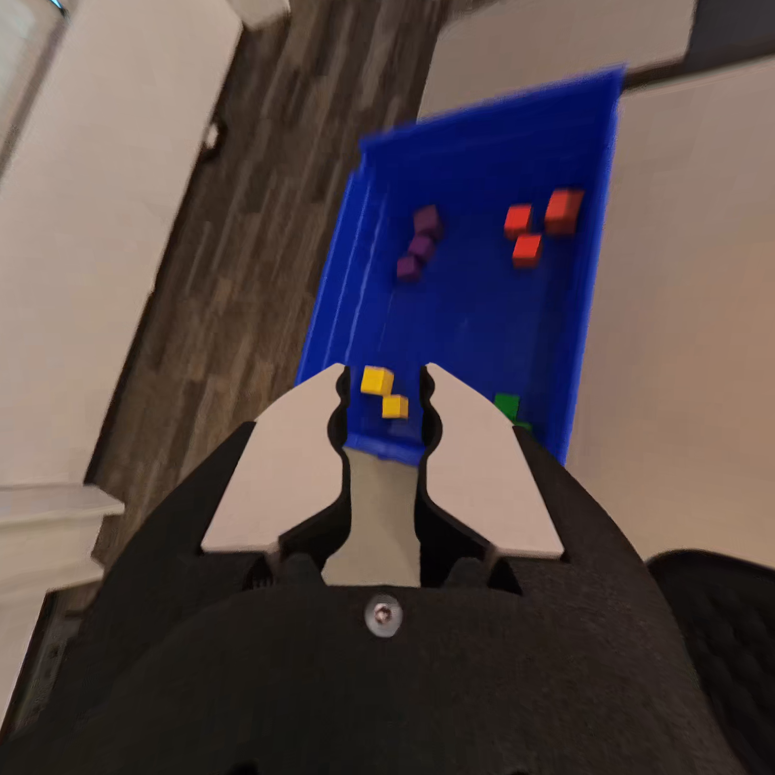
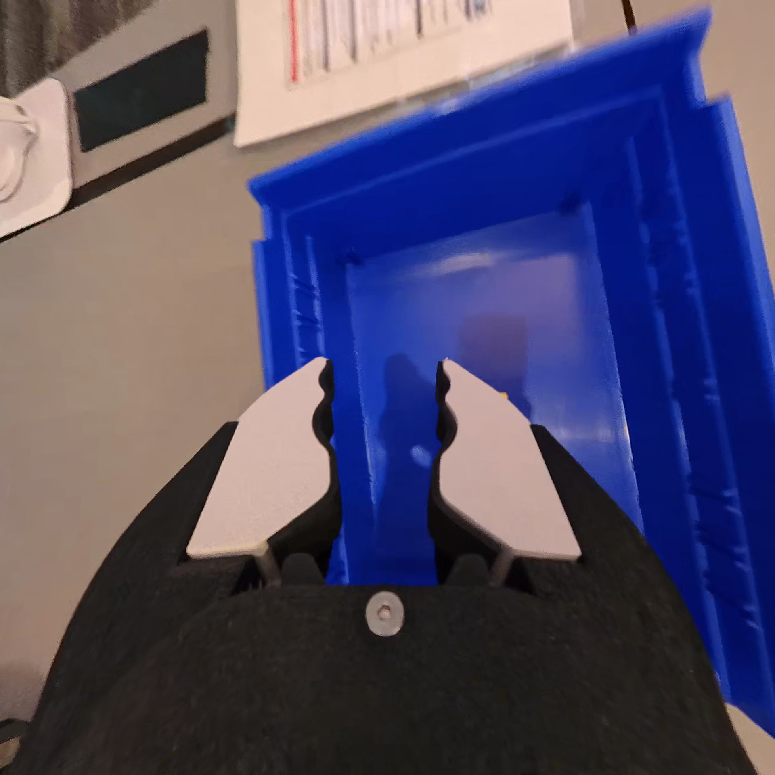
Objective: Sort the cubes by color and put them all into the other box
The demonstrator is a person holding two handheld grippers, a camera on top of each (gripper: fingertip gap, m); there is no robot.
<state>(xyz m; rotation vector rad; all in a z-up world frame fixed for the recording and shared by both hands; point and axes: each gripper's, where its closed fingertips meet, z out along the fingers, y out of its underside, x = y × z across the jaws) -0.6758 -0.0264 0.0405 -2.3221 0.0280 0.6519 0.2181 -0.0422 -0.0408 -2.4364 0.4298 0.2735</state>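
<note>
**Both grippers released above the two blue boxes**

The left gripper (image 1: 383,369) hangs with its jaws apart and nothing between them, above the near end of a blue box (image 1: 461,335) that sits on a pale worktop (image 1: 671,293). The box lies close to the worktop's left edge, beyond which a dark wood-look floor (image 1: 251,251) shows. Inside it the cubes lie in colour groups: purple cubes (image 1: 419,243) toward the far left, touching in a ragged line; three red cubes (image 1: 537,226) toward the far right, close together; two yellow cubes (image 1: 383,392) at the near left, touching at their corners and seen between the gripper's fingers; green cubes (image 1: 507,404) at the near right, partly hidden behind the right finger, so their number cannot be told.

The right gripper (image 2: 383,365) is likewise released and holds nothing, poised over a second blue box (image 2: 692,377) whose visible floor is bare; a small yellow speck at the edge of the right finger is too hidden to identify. This box rests on a grey worktop (image 2: 126,335), with a white printed sheet (image 2: 377,63) past its far end and a dark rectangle (image 2: 142,92) to the far left
</note>
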